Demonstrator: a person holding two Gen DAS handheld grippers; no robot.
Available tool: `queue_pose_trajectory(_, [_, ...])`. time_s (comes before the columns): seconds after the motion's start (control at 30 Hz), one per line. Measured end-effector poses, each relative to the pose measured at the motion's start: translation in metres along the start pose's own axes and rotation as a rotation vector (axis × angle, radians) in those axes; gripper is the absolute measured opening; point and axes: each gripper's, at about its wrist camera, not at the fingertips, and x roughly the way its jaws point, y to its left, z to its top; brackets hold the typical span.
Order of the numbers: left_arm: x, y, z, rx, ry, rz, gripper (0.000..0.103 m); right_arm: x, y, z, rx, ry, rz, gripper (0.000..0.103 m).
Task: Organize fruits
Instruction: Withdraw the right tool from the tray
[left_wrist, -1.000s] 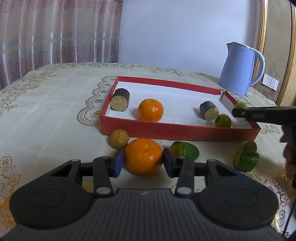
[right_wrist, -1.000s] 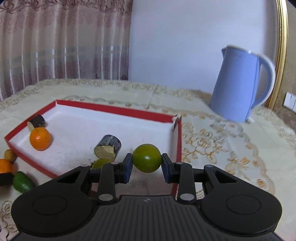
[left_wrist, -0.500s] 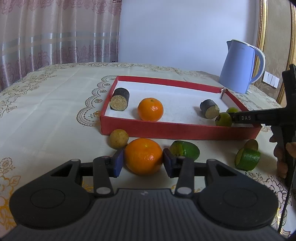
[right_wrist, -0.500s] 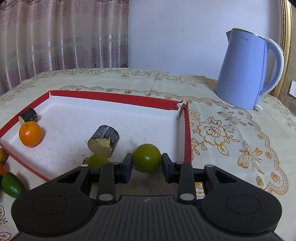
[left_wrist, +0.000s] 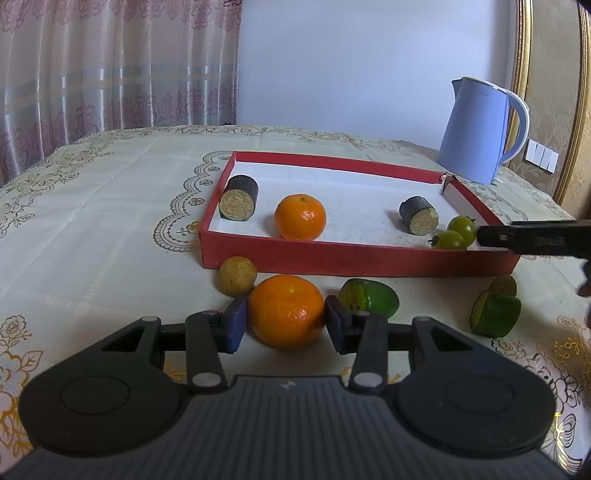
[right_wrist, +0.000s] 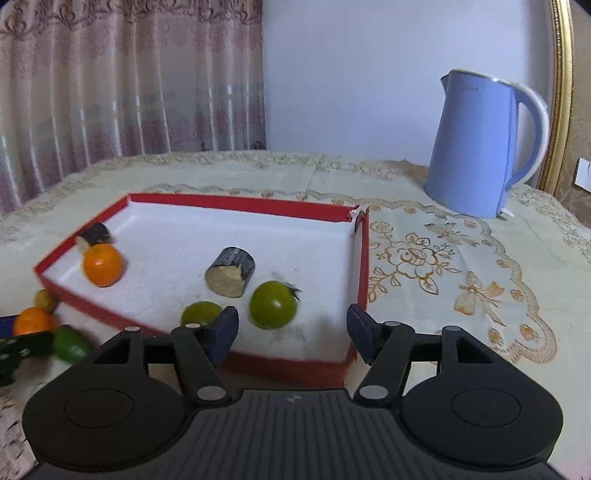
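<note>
Pinching an orange (left_wrist: 287, 311), the left gripper (left_wrist: 283, 320) (right gripper (right_wrist: 291, 328) spread) faces the tray (left_wrist: 354, 257)

Glossy orange (left_wrist: 286, 311); matt red tray (left_wrist: 354, 255); embroidered cloth tablecloth (left_wrist: 103, 229).

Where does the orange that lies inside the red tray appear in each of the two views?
Left wrist view: the orange in the tray sits left of centre in the red tray, right of a dark cut cylinder.
Right wrist view: the same orange lies at the tray's far left, just in front of that cylinder.
Shared landmark: the blue kettle, behind the tray's right corner in both.
</note>
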Motion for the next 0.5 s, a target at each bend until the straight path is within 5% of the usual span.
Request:
queue_pose_trajectory(0.27, [-0.001,0.0,0.0,0.007,-0.003,0.006,0.041,-0.04,-0.018,-0.021,0.073,-0.066,-0.012,0.069])
queue_pose_trajectory(0.5, [-0.001,-0.003,0.0,0.02,-0.001,0.023,0.041,-0.04,-0.052,-0.044,0.189,-0.013,-0.164,0.074])
